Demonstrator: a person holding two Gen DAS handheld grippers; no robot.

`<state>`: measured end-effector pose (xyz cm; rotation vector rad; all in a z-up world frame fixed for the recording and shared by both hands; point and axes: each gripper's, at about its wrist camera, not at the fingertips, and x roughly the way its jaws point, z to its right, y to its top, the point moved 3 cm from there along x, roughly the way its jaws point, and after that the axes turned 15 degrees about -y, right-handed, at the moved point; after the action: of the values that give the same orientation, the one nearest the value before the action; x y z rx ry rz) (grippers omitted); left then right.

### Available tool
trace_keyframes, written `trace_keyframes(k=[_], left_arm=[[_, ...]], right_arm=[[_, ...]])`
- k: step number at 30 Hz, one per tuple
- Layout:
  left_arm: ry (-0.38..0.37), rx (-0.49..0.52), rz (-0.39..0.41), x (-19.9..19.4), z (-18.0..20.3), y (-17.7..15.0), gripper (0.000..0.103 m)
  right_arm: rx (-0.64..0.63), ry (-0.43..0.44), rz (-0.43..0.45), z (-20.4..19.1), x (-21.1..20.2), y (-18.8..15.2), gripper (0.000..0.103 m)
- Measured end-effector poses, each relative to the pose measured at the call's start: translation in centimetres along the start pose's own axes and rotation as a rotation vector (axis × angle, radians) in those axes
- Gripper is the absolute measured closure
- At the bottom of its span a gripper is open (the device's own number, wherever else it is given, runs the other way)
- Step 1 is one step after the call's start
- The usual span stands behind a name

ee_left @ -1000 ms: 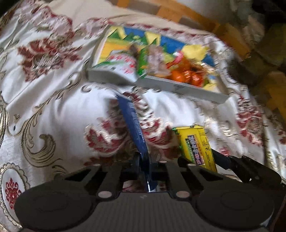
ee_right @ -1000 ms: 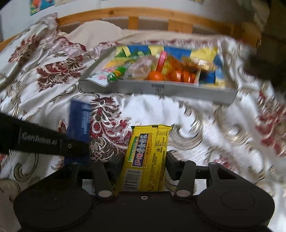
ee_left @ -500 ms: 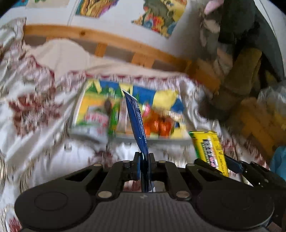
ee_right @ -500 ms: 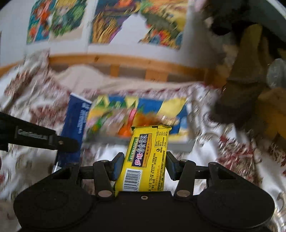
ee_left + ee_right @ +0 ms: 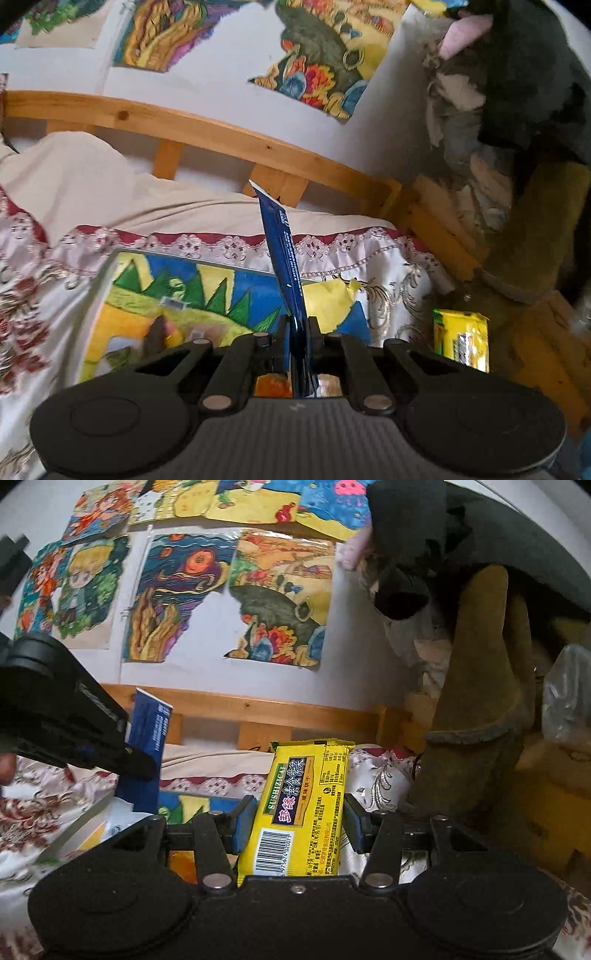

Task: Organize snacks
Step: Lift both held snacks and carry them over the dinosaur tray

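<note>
Two grippers, each holding a snack above the tray on the bed.

The left gripper (image 5: pixel 298 332) is clamped on a thin blue packet (image 5: pixel 284 258) held on edge; the right gripper (image 5: pixel 295 825) pinches a yellow packet (image 5: pixel 303 812) upright over the tray (image 5: pixel 122 306).

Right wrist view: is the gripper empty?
No, the right gripper is shut on a yellow snack pack, which stands upright between its fingers with the barcode end nearest the camera.
</note>
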<state>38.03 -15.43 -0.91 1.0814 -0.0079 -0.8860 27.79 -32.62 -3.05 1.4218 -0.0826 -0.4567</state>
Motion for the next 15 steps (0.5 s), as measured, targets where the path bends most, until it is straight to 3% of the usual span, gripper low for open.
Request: trace_keyframes(k=[6,12,15], left_arm=[[0.056,-0.010,-0.068,5.0,-1.8,-1.0,0.095],[0.076,-0.115,-0.127,7.5,-4.2,-2.0,0.095],[0.076,-0.143,-0.142,8.2,-4.6,-2.3,0.095]], right_arm=[[0.055,0.027,-0.108,0.5,3.9,-2.5,0.051],[0.191,0.093,-0.262,0.5,7.0,-4.4,0.051],[0.201,0.117,-0.313,-0.2,7.4,-5.2,0.051]])
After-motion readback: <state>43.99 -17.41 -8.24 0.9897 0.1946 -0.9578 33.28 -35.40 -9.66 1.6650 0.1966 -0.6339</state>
